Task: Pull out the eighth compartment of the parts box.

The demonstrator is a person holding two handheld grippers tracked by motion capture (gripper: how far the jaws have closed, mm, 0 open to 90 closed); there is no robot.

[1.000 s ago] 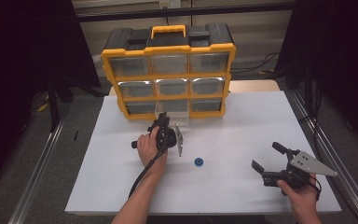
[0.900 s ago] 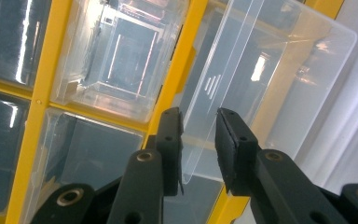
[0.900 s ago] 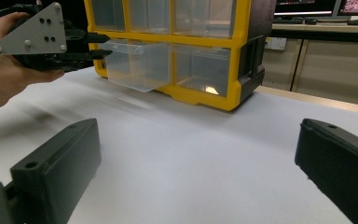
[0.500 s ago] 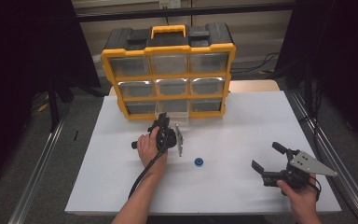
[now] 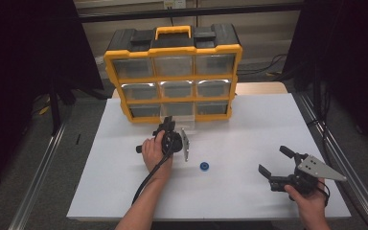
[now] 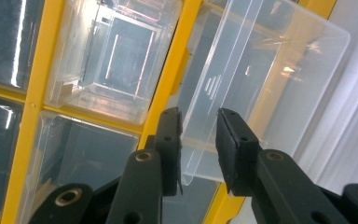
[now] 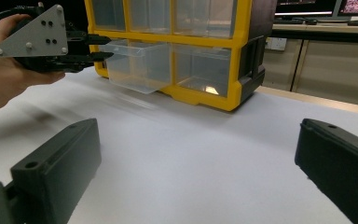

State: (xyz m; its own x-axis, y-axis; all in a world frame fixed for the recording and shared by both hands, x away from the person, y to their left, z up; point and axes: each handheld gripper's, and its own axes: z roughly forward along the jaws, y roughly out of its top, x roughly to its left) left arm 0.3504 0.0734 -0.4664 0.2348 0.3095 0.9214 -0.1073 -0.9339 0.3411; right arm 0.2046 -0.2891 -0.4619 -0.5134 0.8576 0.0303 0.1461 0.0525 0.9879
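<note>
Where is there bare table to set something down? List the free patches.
Free: the stretch between the blue ring and the right gripper; the right side of the table past the yellow organizer; the left edge. Crowded: in front of the organizer, where the left gripper grips the pulled-out drawer.

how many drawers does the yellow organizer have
9 clear drawers in the organizer, three rows of three; the bottom middle drawer is pulled partway out, at the left gripper.

From above we looked down the table (image 5: 249,191); both gripper views, low and near, shared the yellow organizer (image 5: 174,76).
</note>
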